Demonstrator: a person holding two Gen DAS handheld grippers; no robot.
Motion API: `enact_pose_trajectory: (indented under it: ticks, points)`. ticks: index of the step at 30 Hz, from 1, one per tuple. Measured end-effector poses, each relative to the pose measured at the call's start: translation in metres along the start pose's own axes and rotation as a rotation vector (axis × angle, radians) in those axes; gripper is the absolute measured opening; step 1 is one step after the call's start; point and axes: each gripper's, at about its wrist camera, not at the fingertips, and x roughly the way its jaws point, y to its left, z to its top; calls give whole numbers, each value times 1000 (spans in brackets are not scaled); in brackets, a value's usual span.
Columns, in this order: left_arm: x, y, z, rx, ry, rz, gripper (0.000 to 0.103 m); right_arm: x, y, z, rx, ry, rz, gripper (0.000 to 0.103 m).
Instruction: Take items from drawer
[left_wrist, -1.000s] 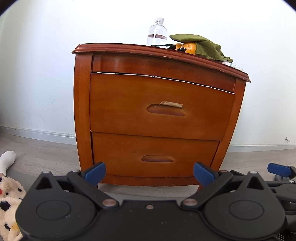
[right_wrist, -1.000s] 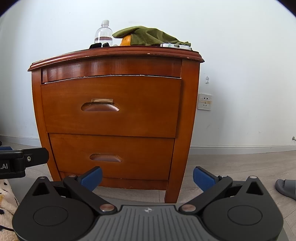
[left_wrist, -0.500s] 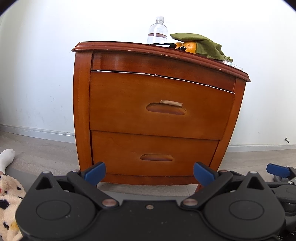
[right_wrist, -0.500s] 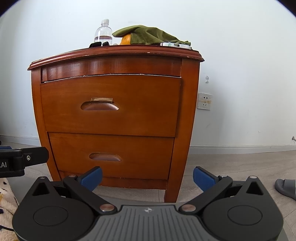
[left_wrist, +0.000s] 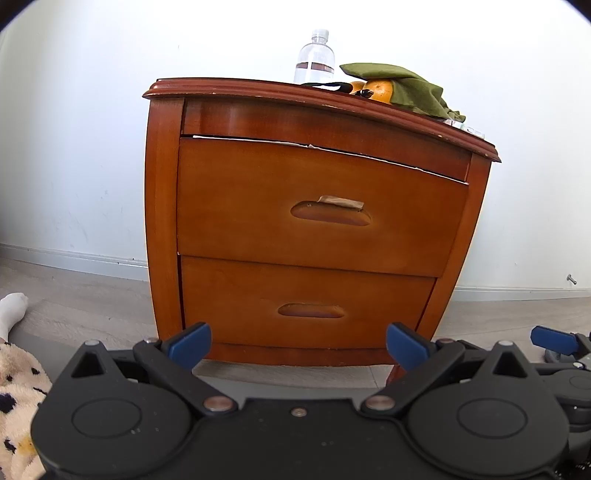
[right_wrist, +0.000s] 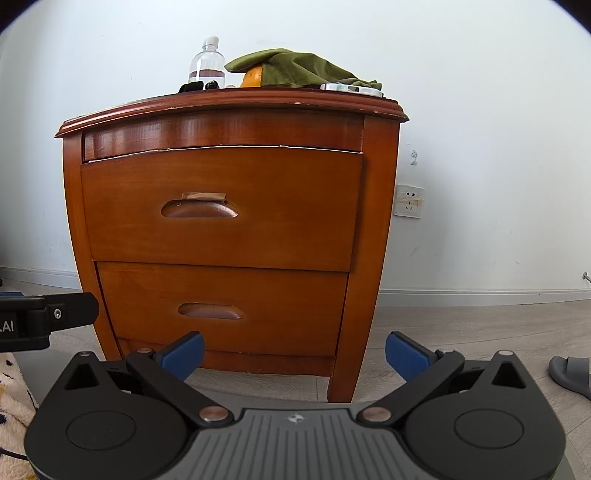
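I held both tools low before the wooden nightstand, its two drawers shut and nothing yet taken out. My left gripper had its blue fingers spread wide and empty, and my right gripper stood the same, wide and holding nothing. The upper drawer showed a strip of tape at the top edge of its recessed pull; the lower drawer sat just above my fingertips in both views. Whatever lay inside either drawer was hidden. On top stood a water bottle, an orange and a green cloth.

I judged this the opening step, the approach before any drawer was drawn. The next move, as I read it, called for bringing one finger up into a pull recess and drawing straight back, with the other tool kept free for reaching in.
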Motion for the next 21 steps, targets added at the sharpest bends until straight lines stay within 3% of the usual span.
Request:
enact_pose_trajectory:
  ticks: [21]
  points:
    - [6,6,-2,-61,34,-8,103,6,-6,0,-3,14,-21,103]
